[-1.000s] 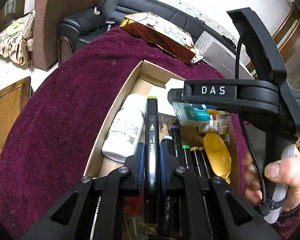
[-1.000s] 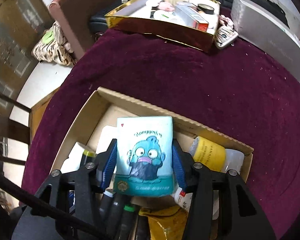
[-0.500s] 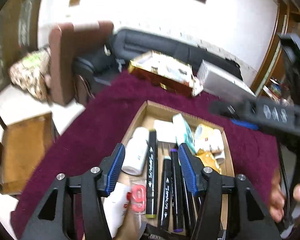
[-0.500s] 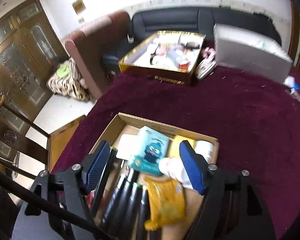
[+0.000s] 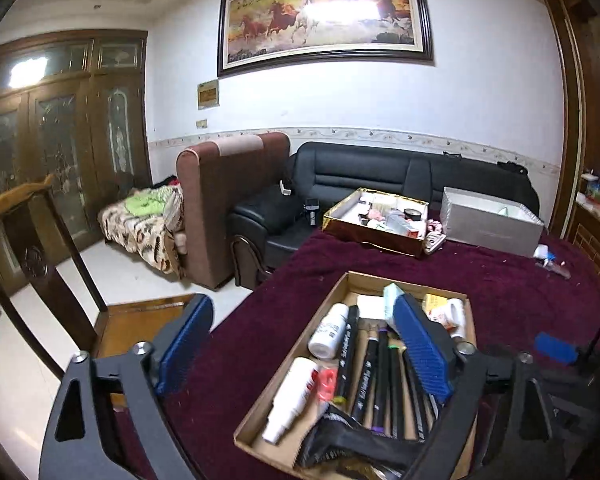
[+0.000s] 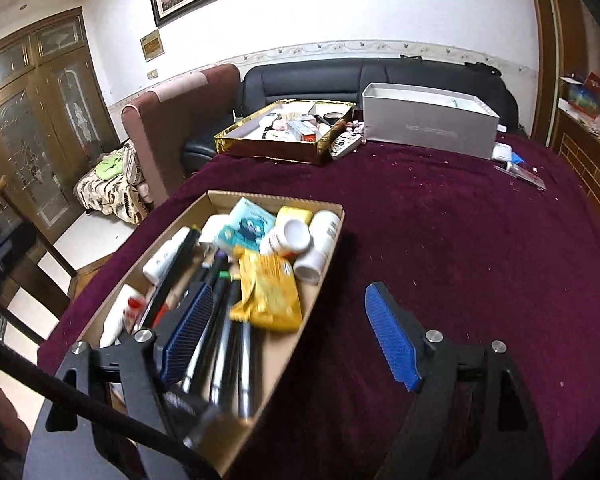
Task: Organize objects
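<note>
A cardboard box [image 5: 328, 294] sits on the maroon table and also shows in the right wrist view [image 6: 280, 200]. It holds several black markers [image 5: 346, 354], white bottles [image 5: 327, 332], a teal cartoon packet [image 6: 244, 230] and a yellow packet [image 6: 270, 294]. My left gripper [image 5: 304, 346] is open and empty, raised above the box's near left side. My right gripper [image 6: 288, 334] is open and empty, raised above the box's right edge.
A gold tray [image 5: 374, 236] of small items and a grey box [image 5: 490, 230] stand at the table's far edge. A remote [image 6: 344, 145] lies between them. A wooden chair [image 5: 40, 248] stands left of the table. Sofas lie beyond.
Both grippers let go and pulled up and back. The left released the black marker, the right released the teal packet; both now lie in the box.
</note>
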`<state>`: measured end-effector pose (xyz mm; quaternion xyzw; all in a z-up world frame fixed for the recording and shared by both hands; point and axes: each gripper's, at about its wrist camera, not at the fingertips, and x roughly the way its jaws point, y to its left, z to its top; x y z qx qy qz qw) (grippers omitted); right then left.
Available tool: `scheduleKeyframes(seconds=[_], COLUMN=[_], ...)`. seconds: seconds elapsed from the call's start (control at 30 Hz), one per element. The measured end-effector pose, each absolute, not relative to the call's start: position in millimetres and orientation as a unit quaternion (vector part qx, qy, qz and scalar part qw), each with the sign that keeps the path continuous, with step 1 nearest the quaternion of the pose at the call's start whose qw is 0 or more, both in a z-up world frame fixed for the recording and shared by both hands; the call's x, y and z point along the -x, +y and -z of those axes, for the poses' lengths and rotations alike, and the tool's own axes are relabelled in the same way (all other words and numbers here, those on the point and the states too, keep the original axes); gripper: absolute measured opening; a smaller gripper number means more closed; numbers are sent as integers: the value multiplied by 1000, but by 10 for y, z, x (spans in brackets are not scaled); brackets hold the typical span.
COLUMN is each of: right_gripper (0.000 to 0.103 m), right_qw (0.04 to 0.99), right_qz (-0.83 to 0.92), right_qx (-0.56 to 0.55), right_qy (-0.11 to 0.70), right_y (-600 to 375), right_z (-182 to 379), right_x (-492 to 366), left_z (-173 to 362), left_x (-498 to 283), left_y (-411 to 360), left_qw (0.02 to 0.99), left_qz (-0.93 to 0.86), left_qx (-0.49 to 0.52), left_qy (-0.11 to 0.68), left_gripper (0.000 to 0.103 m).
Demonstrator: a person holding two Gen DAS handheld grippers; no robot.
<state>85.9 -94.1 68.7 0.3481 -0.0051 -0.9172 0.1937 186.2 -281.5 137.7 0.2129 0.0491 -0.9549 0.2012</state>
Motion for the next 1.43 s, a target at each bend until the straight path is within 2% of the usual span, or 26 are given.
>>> scheduleKeyframes(seconds=[0.23,0.9,1.43], right_gripper=[79,80,80], right_qw=[191,188,191], right_qz=[917,925,920], right_qx=[-349,-322,-336], right_qy=[1,73,62], right_y=[-815,-1008,-975], right_z=[-579,-557,-526], right_x=[-1123,-1442,-1400], left_z=[-1367,-1241,-1142], left_x=[-1997,-2075,-1969], left_y=[-2917,-2790,-2787], left_qw=[190,239,236], left_qz=[948,939,929], left_qx=[-226,-241,-277], left_qy=[116,59,60], left_gripper=[96,97,97])
